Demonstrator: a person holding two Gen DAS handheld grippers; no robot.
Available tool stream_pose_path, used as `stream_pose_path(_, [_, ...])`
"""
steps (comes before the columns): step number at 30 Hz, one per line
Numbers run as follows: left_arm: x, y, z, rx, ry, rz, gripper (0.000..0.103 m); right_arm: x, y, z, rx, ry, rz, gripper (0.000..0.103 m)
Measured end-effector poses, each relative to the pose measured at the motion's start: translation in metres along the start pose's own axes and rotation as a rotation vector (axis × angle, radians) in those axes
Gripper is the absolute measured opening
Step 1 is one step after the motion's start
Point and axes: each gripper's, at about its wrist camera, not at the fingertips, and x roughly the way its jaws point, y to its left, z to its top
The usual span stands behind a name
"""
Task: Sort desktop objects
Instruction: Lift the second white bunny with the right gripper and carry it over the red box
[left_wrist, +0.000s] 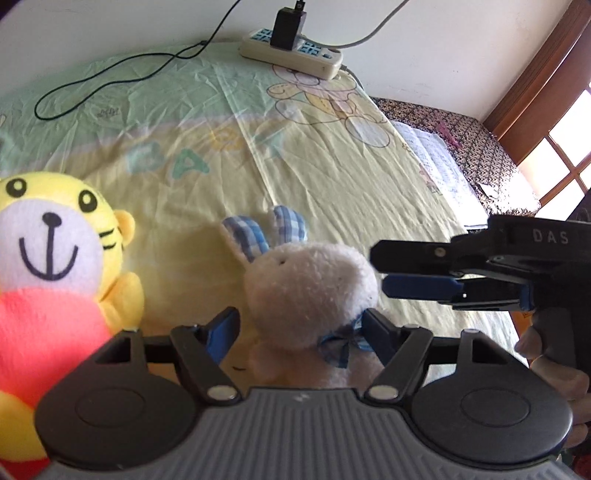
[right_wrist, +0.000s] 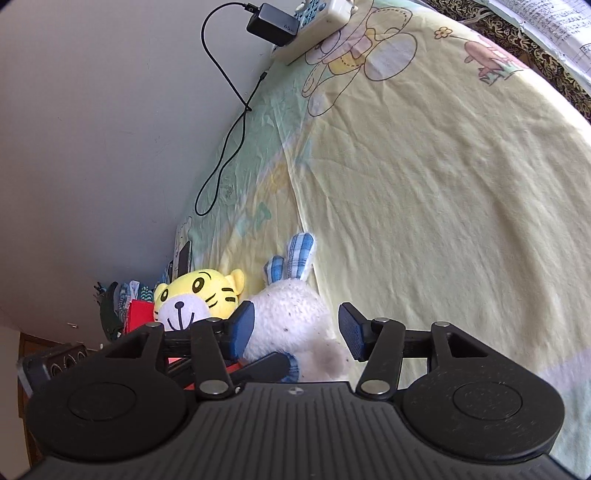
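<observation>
Left wrist: fuzzy white rabbit upright on wrinkled yellow sheet, between left gripper jaws, part open, grip uncertain; plush tiger beside. Right wrist: right gripper jaws part open astride rabbit, right pad clear.

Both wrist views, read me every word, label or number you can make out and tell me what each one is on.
"DAS": raised letters on the body of the right hand-held gripper.
"BA" plus more letters: pale print on the yellow bedsheet, washed out by glare, not fully readable.
Charger: small white marking, too small to read.
Power strip: no readable label.
Printed paper beside the sheet: too small.
</observation>
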Motion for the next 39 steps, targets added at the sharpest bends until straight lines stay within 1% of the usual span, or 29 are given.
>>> stream_pose_path(2, [0.005, -0.001, 0.001, 0.005, 0.009, -0.001, 0.073, 0.013, 0.000, 0.002, 0.018, 0.023, 0.017, 0.060])
stream_pose_path(3, [0.007, -0.002, 0.001, 0.009, 0.013, 0.000, 0.072, 0.019, 0.000, 0.002, 0.026, 0.039, 0.029, 0.060])
stream_pose_path(4, [0.009, -0.002, 0.001, 0.011, 0.020, 0.008, 0.072, 0.024, 0.001, 0.001, 0.026, 0.056, 0.033, 0.060])
stream_pose_path(5, [0.012, -0.002, 0.001, 0.008, 0.026, 0.015, 0.072, 0.028, 0.002, 0.000, 0.018, 0.073, 0.029, 0.063])
stream_pose_path(9, [0.013, 0.001, 0.001, -0.014, 0.033, 0.008, 0.072, 0.031, -0.001, 0.000, 0.034, 0.104, 0.051, 0.062])
stream_pose_path(12, [0.010, -0.004, -0.002, -0.003, 0.034, 0.008, 0.070, 0.025, -0.005, -0.002, 0.063, 0.132, 0.064, 0.061])
stream_pose_path(16, [0.003, -0.018, -0.010, 0.022, 0.043, -0.004, 0.070, 0.007, -0.004, -0.012, 0.047, 0.149, 0.046, 0.060])
stream_pose_path(20, [-0.007, -0.031, -0.024, 0.036, 0.049, -0.033, 0.070, -0.014, 0.000, -0.027, 0.027, 0.145, 0.029, 0.060])
stream_pose_path(23, [-0.021, -0.043, -0.034, 0.065, 0.033, -0.037, 0.070, -0.028, 0.006, -0.039, 0.013, 0.126, 0.036, 0.060])
stream_pose_path(26, [-0.037, -0.050, -0.043, 0.091, -0.004, -0.022, 0.070, -0.039, 0.016, -0.050, -0.020, 0.089, 0.061, 0.060])
stream_pose_path(30, [-0.066, -0.049, -0.044, 0.097, -0.084, 0.012, 0.070, -0.047, 0.040, -0.058, -0.089, 0.023, 0.121, 0.060])
stream_pose_path(36, [-0.122, -0.031, -0.042, 0.102, -0.225, 0.093, 0.070, -0.040, 0.096, -0.068, -0.237, -0.042, 0.221, 0.060])
stream_pose_path(39, [-0.150, -0.017, -0.043, 0.118, -0.293, 0.151, 0.070, -0.030, 0.124, -0.075, -0.291, -0.061, 0.272, 0.060])
